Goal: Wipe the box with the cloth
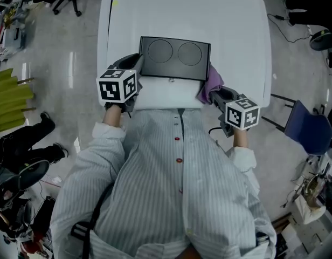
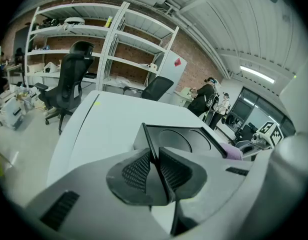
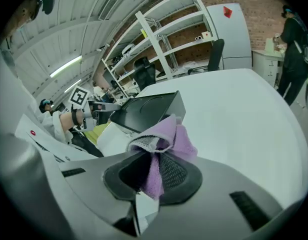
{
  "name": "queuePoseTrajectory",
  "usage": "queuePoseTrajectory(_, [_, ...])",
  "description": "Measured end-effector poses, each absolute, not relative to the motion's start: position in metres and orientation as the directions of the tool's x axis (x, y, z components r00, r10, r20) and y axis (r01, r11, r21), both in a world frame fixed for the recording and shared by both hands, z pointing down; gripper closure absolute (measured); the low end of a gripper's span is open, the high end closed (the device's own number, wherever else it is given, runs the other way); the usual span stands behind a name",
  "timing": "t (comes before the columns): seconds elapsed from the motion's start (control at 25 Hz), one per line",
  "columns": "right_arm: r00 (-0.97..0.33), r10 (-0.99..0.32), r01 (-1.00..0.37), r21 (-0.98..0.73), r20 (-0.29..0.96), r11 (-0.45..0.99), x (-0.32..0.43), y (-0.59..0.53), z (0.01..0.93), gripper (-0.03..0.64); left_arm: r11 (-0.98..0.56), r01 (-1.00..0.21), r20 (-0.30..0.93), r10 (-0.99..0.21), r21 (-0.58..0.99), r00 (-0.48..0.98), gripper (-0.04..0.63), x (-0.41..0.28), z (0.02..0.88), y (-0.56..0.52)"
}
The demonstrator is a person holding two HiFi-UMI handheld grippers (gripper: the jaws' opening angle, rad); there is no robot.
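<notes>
White and broad, our table (image 1: 236, 26) stands in a workshop with shelving and office chairs behind it, and the box (image 1: 174, 58) sits at its near edge, right in front of us. Our left gripper (image 2: 153, 165) has its jaws clenched on the thin black wall at the box's left side, which steadies it. Our right gripper (image 3: 155, 176) grasps the purple cloth (image 3: 170, 138), with one fold pinched between its jaws and the rest bunched out in front. In the head view the cloth lies against the box's right side. We judge that the wiping is just at its start, at that side. Next we would press the cloth flat and draw it along the surface, left jaws firm so the box does not slide.
</notes>
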State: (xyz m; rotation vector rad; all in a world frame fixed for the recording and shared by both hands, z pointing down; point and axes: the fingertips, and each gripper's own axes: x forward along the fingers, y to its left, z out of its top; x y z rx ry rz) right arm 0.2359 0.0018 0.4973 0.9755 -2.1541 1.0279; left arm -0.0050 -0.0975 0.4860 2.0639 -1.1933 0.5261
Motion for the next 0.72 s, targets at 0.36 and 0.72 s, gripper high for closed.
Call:
queuePoseTrajectory(0.36, [-0.686, -0.200, -0.646, -0.459, 0.700, 0.610, 0.169, 0.038, 0.462, 0.569, -0.396, -0.819, 0.616, -0.539, 0.415, 0.574, 0.548, -0.005, 0.484, -0.095])
queuePoseTrajectory(0.72, [-0.804, -0.059, -0.470, -0.571, 0.592, 0.673, 0.048, 0.041, 0.475, 0.569, -0.429, -0.795, 0.612, -0.508, 0.429, 0.605, 0.541, 0.004, 0.486, -0.093])
